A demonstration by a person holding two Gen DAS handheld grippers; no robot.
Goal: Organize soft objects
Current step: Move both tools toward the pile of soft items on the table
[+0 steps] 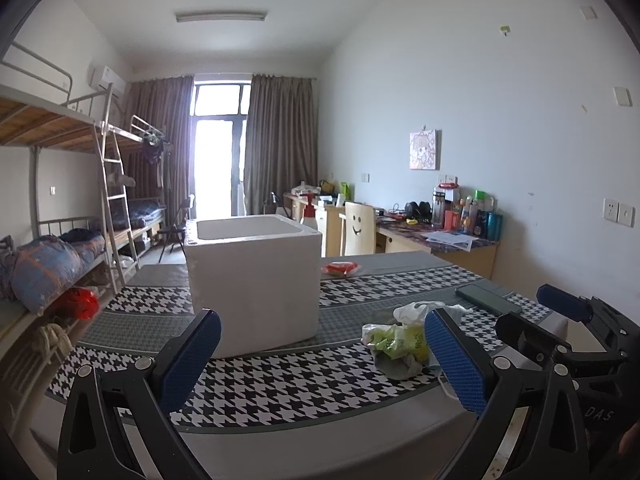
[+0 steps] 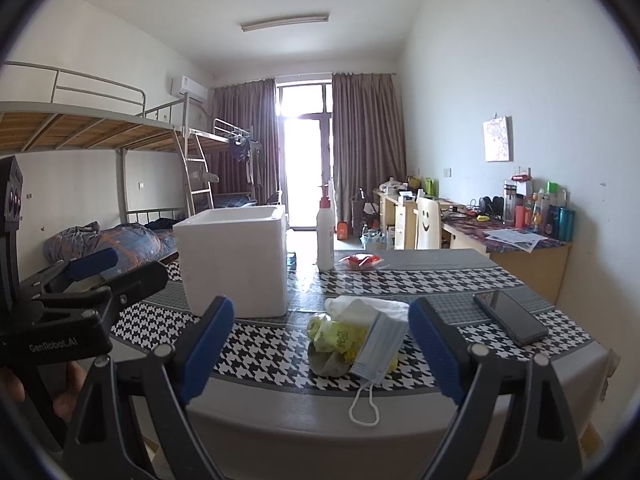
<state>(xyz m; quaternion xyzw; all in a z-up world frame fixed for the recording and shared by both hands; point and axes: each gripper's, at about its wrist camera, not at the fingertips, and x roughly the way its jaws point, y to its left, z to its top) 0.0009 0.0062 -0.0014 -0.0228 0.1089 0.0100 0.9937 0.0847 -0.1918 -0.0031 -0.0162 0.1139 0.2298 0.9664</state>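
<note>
Table (image 2: 280,420): covered by a houndstooth cloth, it carries everything; both grippers hang at its near edge, touching nothing.
Foam box (image 2: 234,258): white, open-topped, at 11 o'clock from the soft pile in the right wrist view; probably the bin for the soft things.
Soft pile (image 2: 352,340): a blue face mask (image 2: 380,342) draped over a crumpled green-and-yellow wrapper (image 2: 340,336) and a white plastic bag (image 2: 360,306), at 12 o'clock ahead of the right gripper, near the table's front edge.
Phone (image 2: 510,320): dark, flat, at 3 o'clock from the pile, apart from it.
Bottle (image 2: 325,236): white pump bottle at 12 o'clock beyond the pile, just right of the box.
Red packet (image 2: 360,261): far side, at 1 o'clock from the pile.
Risk: the mask only rests on the wrapper, so a pinch may lift one layer and drag or scatter the rest; its ear loop (image 2: 364,406) trails toward the table edge and could snag a finger.
Right gripper (image 2: 316,344): jaws spread wide, empty, level, aimed at the pile.
Left gripper (image 1: 324,360): jaws released too, empty, level, aimed at the box's right corner, with the pile at 1 o'clock.
</note>
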